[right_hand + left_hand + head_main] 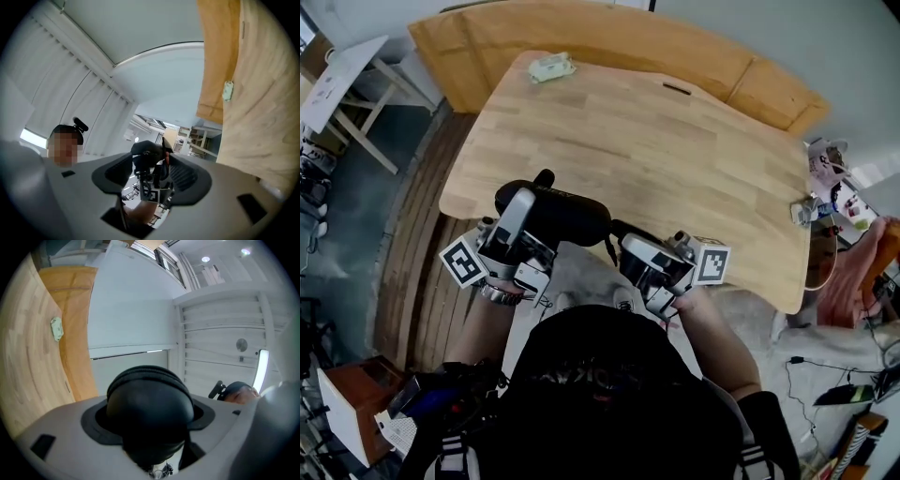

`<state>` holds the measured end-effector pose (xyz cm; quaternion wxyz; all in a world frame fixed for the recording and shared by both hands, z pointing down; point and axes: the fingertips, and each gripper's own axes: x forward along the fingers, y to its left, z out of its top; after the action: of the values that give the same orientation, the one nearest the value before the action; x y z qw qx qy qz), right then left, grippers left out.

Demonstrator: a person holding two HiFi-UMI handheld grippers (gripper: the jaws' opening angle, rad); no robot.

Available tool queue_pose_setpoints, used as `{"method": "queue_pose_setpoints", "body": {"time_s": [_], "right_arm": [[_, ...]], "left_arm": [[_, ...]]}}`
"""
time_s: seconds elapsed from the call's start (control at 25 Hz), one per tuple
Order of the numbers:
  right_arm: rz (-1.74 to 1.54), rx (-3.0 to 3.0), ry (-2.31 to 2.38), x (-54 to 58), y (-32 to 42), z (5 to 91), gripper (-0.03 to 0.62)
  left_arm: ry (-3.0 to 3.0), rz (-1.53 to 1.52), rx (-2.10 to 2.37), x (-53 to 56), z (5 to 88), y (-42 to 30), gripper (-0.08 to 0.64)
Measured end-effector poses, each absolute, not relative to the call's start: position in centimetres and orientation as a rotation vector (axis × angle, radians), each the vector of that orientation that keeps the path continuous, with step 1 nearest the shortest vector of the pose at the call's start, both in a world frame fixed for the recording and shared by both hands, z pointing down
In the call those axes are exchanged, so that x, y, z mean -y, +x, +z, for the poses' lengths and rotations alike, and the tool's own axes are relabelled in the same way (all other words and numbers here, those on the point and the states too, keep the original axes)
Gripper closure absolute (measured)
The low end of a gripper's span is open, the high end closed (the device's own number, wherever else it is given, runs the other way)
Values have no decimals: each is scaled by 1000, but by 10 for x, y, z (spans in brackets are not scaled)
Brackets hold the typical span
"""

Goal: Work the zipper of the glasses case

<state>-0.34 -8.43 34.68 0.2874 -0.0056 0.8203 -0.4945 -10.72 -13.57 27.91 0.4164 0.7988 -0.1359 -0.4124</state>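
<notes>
A light wooden bench (675, 159) fills the middle of the room, with a plank floor under it. Closest in, right in front of the person, the black glasses case (562, 214) is up in the air by the near edge of the bench, not lying on it. The left hand-held gripper (150, 427) has its jaws spread wide and squeezed round the fat body of the case. The right hand-held gripper (152, 176) waits at about 3 o'clock from the case. It is open and has hold of nothing. The end of the case and a thin dark strap (609, 246) sit between its jaws, but they are not pinched.

I think the pinch could miss the tiny zipper pull and catch the strap instead, and then the zipper would not move. A hard tug could also twist the round, smooth case out of the left jaws, and it would drop.

Nothing stands in the way. Farther off, a small pale green thing (551, 67) lies at 11 o'clock, a dark slot (677, 88) at 1 o'clock, and some clutter (825, 178) at 3 o'clock. A curved tan panel (609, 37) stands behind.
</notes>
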Motion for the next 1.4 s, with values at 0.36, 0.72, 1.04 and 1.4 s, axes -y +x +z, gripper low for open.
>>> {"method": "queue_pose_setpoints", "body": {"time_s": [0.36, 0.72, 1.04, 1.4], "right_arm": [[-1392, -2004, 135, 86, -9, 330, 421], [-1401, -2017, 123, 88, -6, 334, 558], [-1345, -2221, -82, 92, -5, 347, 575], [-1321, -2382, -282, 92, -2, 375, 575]], "left_arm": [[1996, -1030, 320, 136, 279, -101, 198], [1977, -1029, 361, 139, 286, -106, 198], [2096, -907, 498, 141, 290, -99, 199], [2440, -641, 751, 132, 287, -82, 198]]}}
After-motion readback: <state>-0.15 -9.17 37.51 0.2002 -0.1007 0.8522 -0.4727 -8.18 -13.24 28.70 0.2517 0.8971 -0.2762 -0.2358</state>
